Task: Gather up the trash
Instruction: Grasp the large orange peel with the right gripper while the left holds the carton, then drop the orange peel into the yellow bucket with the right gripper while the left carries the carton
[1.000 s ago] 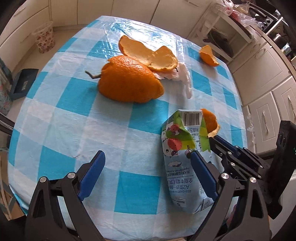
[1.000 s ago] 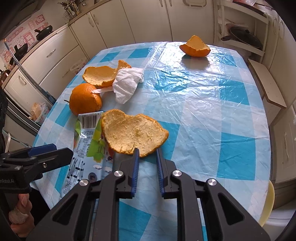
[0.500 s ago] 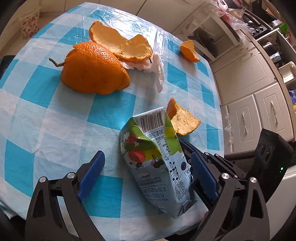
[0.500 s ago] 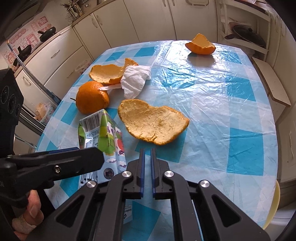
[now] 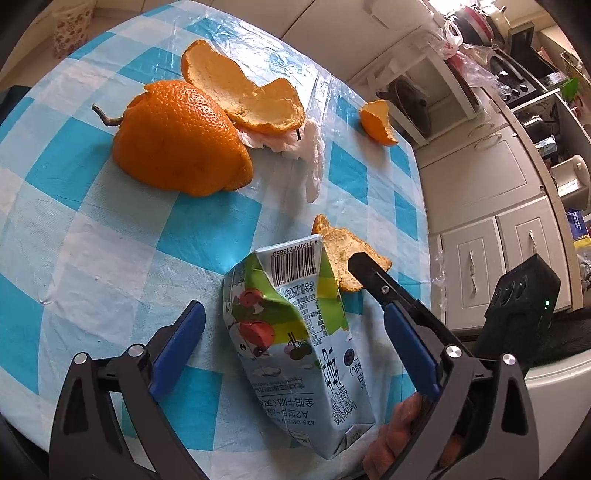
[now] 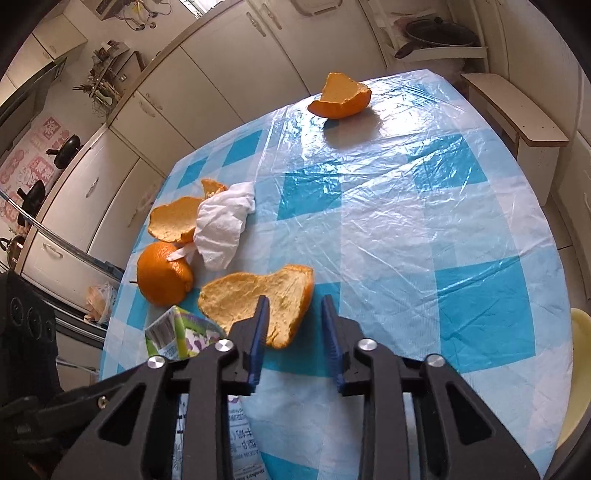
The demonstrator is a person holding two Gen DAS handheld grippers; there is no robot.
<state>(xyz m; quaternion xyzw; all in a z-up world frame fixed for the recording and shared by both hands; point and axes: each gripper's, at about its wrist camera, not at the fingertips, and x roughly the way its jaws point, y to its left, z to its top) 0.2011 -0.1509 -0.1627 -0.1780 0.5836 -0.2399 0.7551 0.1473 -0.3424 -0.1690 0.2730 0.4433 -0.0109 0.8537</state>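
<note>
A crushed milk carton (image 5: 295,332) lies on the blue-checked tablecloth (image 5: 92,258) between the wide-apart fingers of my left gripper (image 5: 293,314), which is open and not touching it. Just beyond it lies a flat orange peel (image 6: 255,299), pith up. My right gripper (image 6: 294,301) stands over the peel's near edge; its jaws are opening, the edge lies between them, and the pads are not pressing it. One right finger (image 5: 369,271) shows over that peel (image 5: 343,251) in the left wrist view.
Further back sit a domed orange peel with a stem (image 5: 177,136), a broad curled peel (image 5: 243,96), a white tissue (image 6: 221,225) and a small peel (image 6: 340,96) at the far edge. Cabinets, a low shelf (image 6: 517,114) and a floral bin (image 5: 70,29) ring the table.
The right jaws closed fully, then parted again, and now stand over the flat peel's near edge. The right view has rolled. The left gripper has tilted closer over the carton.
</note>
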